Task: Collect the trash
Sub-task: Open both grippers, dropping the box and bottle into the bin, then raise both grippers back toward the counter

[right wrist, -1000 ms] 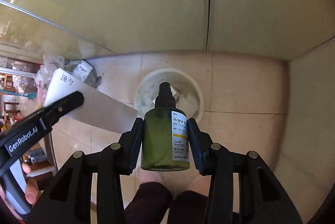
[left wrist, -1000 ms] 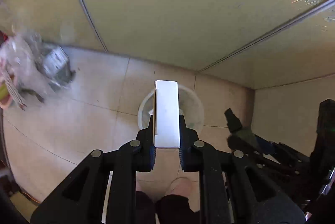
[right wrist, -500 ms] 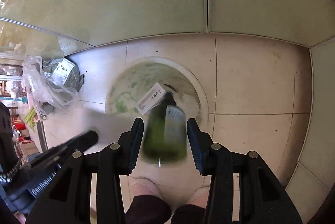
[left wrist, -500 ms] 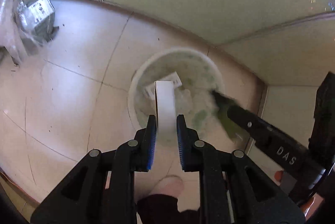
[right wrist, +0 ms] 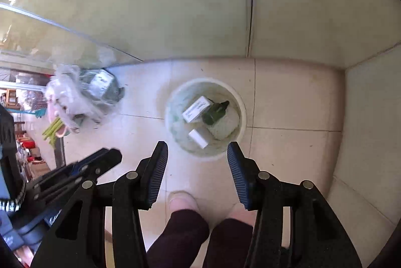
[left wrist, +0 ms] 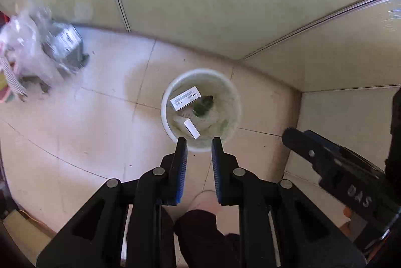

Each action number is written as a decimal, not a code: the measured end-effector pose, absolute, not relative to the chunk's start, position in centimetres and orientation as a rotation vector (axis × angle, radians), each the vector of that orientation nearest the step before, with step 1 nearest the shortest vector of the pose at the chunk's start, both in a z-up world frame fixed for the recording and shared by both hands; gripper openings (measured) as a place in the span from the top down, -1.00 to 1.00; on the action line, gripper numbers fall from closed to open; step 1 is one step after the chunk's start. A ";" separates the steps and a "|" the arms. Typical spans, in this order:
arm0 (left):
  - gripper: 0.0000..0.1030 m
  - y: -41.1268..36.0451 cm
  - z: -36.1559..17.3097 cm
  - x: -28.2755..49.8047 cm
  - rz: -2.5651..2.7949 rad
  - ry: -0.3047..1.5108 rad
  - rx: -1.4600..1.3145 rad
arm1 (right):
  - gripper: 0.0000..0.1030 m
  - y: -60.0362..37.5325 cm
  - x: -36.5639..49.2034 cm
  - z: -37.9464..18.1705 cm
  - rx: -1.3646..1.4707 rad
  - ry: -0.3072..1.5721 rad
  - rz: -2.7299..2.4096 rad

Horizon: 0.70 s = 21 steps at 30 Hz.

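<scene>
Both grippers hang empty above the white bin (left wrist: 200,146), the left gripper (left wrist: 199,142) narrowly parted, the right gripper (right wrist: 198,146) opening wide, with the green bottle (right wrist: 214,112) and two white boxes inside, so next aim for the plastic bags (right wrist: 82,95) by the wall.

A bin (left wrist: 200,72) stands on the floor (left wrist: 100,137) near the corner of two walls. Inside it lie a bottle (left wrist: 202,107), a large box (left wrist: 185,97) just left of it, and a small box (left wrist: 191,128) nearer the camera — all close together. Well to the bin's left, by the wall, sits a bag (left wrist: 37,52).
</scene>
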<state>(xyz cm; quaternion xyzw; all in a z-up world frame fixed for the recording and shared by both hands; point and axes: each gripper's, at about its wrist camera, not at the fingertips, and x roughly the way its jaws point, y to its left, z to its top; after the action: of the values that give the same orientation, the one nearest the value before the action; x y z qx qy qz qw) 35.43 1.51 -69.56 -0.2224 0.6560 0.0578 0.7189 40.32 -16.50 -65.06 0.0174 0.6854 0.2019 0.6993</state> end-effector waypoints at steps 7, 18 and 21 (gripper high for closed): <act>0.66 2.4 -55.3 35.0 0.083 1.356 -0.455 | 0.11 -16.2 38.8 -50.3 0.040 1.407 0.478; 0.52 4.8 -33.4 33.0 0.041 1.161 -0.337 | 0.11 -16.2 36.2 -29.6 0.105 1.168 0.466; 0.41 5.3 -28.6 32.4 0.036 1.095 -0.301 | 0.11 -16.7 35.4 -25.6 0.130 1.096 0.450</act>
<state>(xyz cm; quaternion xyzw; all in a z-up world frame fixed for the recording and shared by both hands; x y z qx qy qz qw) 32.42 5.28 -28.60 -0.1424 0.5183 0.0171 0.8431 35.36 -16.71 -25.61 0.0610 0.5160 0.2118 0.8277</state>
